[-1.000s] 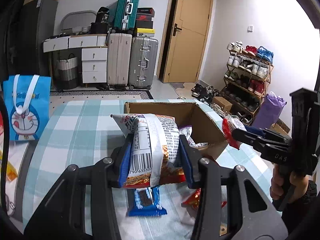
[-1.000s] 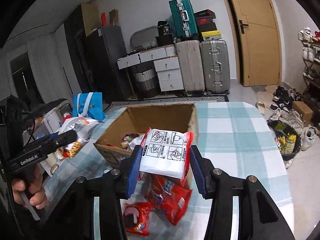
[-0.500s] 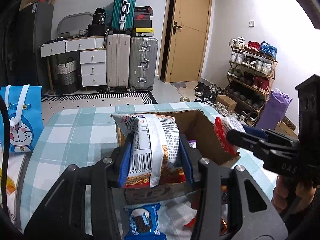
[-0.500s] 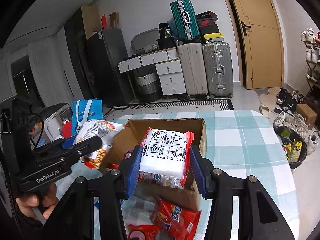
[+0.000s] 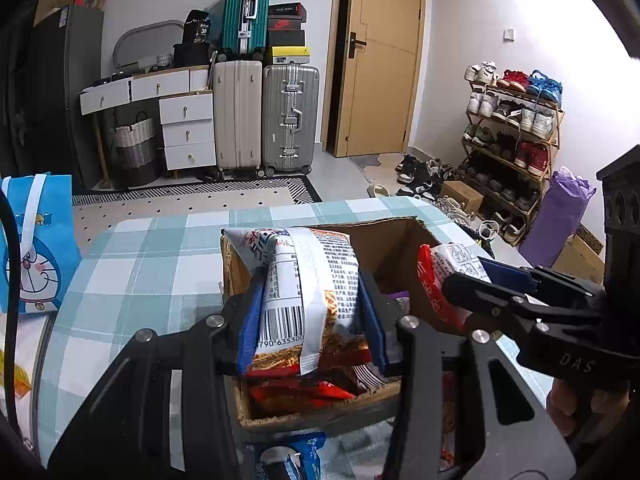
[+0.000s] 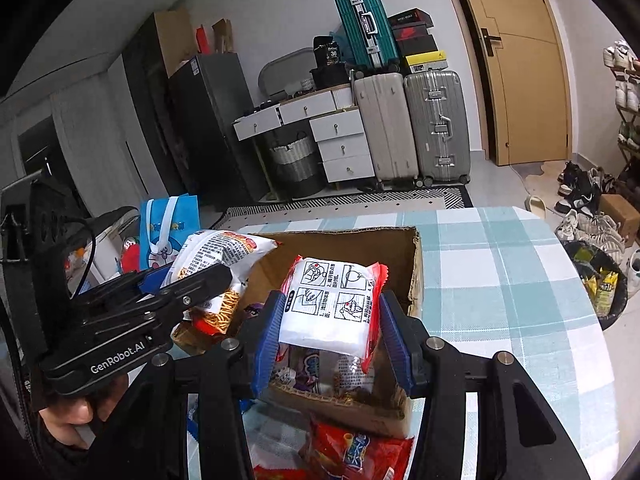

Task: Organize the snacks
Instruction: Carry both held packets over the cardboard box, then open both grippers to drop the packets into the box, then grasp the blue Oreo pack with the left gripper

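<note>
An open cardboard box [image 5: 396, 252] [image 6: 416, 272] stands on the checked tablecloth and holds several snack packets. My left gripper [image 5: 310, 320] is shut on a white and orange noodle-snack bag [image 5: 308, 284], held over the box's near left part; the bag also shows in the right wrist view [image 6: 220, 256]. My right gripper [image 6: 332, 340] is shut on a white and red instant-noodle packet [image 6: 332, 304], held over the box's near side; this packet also shows in the left wrist view [image 5: 444, 272].
A blue snack packet [image 5: 288, 460] and red packets [image 6: 356, 452] lie on the tablecloth [image 6: 500, 280] in front of the box. A blue Doraemon bag [image 5: 36, 240] stands off the table's left. Suitcases, drawers, a shoe rack and a door fill the room behind.
Both grippers have moved forward with their packets, from in front of the box to over its opening. The loose packets on the table have slid down out of view.
</note>
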A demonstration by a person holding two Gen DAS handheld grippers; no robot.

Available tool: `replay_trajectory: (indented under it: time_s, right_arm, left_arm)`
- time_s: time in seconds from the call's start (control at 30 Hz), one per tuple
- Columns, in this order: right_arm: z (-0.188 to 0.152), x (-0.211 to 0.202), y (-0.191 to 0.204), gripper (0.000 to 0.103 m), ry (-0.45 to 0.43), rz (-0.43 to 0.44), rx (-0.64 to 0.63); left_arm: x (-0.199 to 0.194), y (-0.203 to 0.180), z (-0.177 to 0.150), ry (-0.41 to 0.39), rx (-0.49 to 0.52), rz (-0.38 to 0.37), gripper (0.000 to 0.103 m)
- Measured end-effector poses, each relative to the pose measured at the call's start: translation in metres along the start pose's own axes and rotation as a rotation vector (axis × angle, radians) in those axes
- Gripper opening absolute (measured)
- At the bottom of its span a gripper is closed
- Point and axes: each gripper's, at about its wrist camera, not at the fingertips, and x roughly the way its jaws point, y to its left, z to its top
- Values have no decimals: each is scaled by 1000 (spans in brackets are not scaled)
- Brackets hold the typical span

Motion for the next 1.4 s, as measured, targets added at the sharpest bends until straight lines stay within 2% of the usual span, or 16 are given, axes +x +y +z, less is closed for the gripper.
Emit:
replay_trajectory:
  time_s: [0.5, 0.63, 0.67, 0.73, 0.77, 0.8, 0.83, 0.93, 0.97, 1.1, 1.4]
  right_arm:
    - [6, 33, 7, 49, 32, -50, -40]
    - [4, 30, 7, 55, 26, -24, -40]
    - [4, 27, 8, 57, 17, -30, -49]
    - [4, 17, 11, 71, -14, -93, -77]
    - [4, 12, 9, 75, -23, -100, -80]
    - [4, 7, 8, 86, -32, -96, -77]
    - [3, 2, 6, 95, -37, -96, -69]
    - [-1, -13, -3, 102, -40, -109, -48]
    - [-3, -17, -5, 102, -30, -115, -40]
    - [-17, -37, -14, 102, -27, -108, -7]
    - [-55, -66, -16, 102, 20, -97, -23]
  left_arm:
    - [41, -2, -8, 64, 42, 46, 41]
    - [36, -1, -7, 58, 27, 29, 41]
    - [32, 0, -8, 45, 30, 34, 44]
    - [22, 2, -9, 25, 23, 34, 54]
    - [17, 3, -9, 17, 14, 29, 67]
    - [10, 5, -10, 8, 8, 27, 80]
    - [3, 6, -12, -4, 5, 28, 83]
    - [-16, 10, -18, -18, 4, 32, 90]
    - [-21, 11, -22, -18, -1, 36, 101]
    - [-50, 13, -37, -40, -4, 27, 102]
    - [-84, 15, -85, 18, 6, 65, 102]
